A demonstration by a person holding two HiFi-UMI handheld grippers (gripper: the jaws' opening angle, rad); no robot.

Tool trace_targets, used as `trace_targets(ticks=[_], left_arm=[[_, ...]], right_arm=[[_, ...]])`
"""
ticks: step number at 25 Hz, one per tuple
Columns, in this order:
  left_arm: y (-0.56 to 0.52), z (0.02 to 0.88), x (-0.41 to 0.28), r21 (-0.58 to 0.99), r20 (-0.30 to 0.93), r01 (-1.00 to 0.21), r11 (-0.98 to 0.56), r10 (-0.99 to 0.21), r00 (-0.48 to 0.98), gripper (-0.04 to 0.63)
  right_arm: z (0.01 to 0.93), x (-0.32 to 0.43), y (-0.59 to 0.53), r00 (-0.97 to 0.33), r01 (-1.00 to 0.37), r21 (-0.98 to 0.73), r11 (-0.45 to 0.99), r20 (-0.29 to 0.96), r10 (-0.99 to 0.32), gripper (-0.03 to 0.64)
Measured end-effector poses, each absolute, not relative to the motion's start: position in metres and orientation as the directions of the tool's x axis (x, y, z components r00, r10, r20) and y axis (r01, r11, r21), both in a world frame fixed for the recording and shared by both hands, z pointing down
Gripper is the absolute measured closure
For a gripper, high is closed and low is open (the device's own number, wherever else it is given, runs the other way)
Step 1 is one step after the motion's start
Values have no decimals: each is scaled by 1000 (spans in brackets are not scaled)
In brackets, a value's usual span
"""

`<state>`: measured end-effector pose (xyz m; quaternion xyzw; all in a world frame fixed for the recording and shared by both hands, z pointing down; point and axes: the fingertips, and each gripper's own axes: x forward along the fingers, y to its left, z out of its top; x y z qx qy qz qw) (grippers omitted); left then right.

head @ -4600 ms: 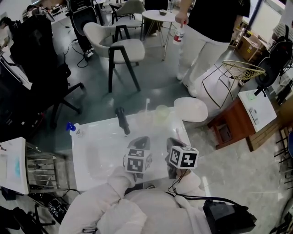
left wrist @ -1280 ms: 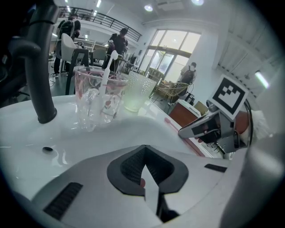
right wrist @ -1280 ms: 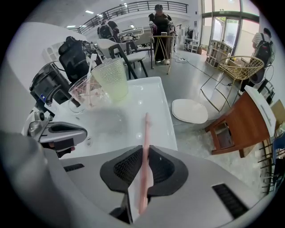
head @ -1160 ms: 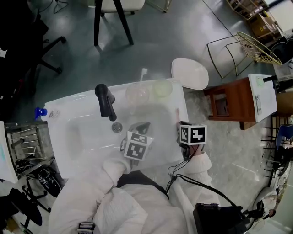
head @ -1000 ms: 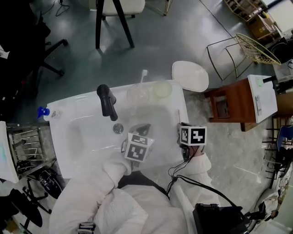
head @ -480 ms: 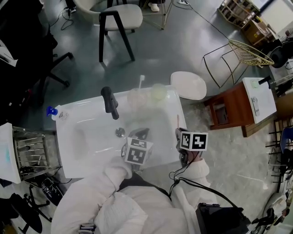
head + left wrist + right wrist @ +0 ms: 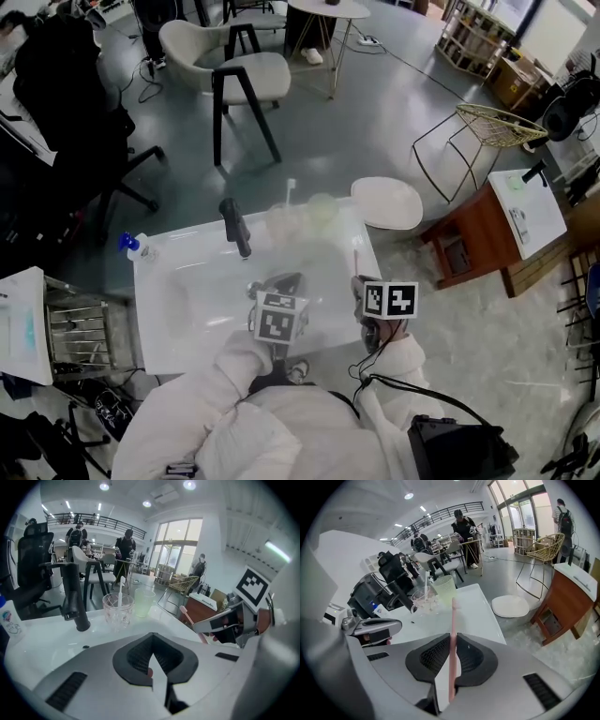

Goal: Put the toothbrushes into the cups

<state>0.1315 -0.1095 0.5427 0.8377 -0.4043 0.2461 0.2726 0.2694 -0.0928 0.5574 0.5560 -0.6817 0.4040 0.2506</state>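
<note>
Pink plastic toothbrush (image 7: pixel 452 634) sits clamped in my right gripper (image 7: pixel 451 670). The jaws are closed on its handle, and the bristled head pokes up and forward past them. From the head view I place it right of the black tap (image 7: pixel 236 227), over the right-hand edge of the white sink basin (image 7: pixel 178 300).

The cups stand at the back rim, also right of the tap. The clear faceted glass cup (image 7: pixel 281 221) comes first, nearest the tap. The pale green translucent cup (image 7: pixel 322 208) is just beside it on the far side. I cannot tell whether the two touch. A white toothbrush (image 7: pixel 290 190) stands nearly upright in the clear cup, head up.

My left gripper (image 7: pixel 152 667) has its jaws together with nothing between them. It hangs over the bowl in front of the tap, slightly to the tap's right and just left of the right gripper.

A small bottle with a blue cap (image 7: pixel 132 246) stands left of the tap, at the basin's back corner. Further right of the tap, past the basin's edge, a white round stool seat (image 7: pixel 387 202) sits on the floor. A brown wooden cabinet (image 7: pixel 469 239) stands beyond that.
</note>
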Motion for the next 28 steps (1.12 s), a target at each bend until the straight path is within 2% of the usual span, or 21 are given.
trace_targets(ticks=[14,28], left_arm=[[-110,516,87,209,601,-861,-463,-633,487,597],[-145,491,-18,178,548,-942,-284,-767,334,597]], right_arm=[[533,227,-104,-325,-943,-297,147,740,-589,561],[511,189,-152,-360,-933,-286,220,702,-614,561]])
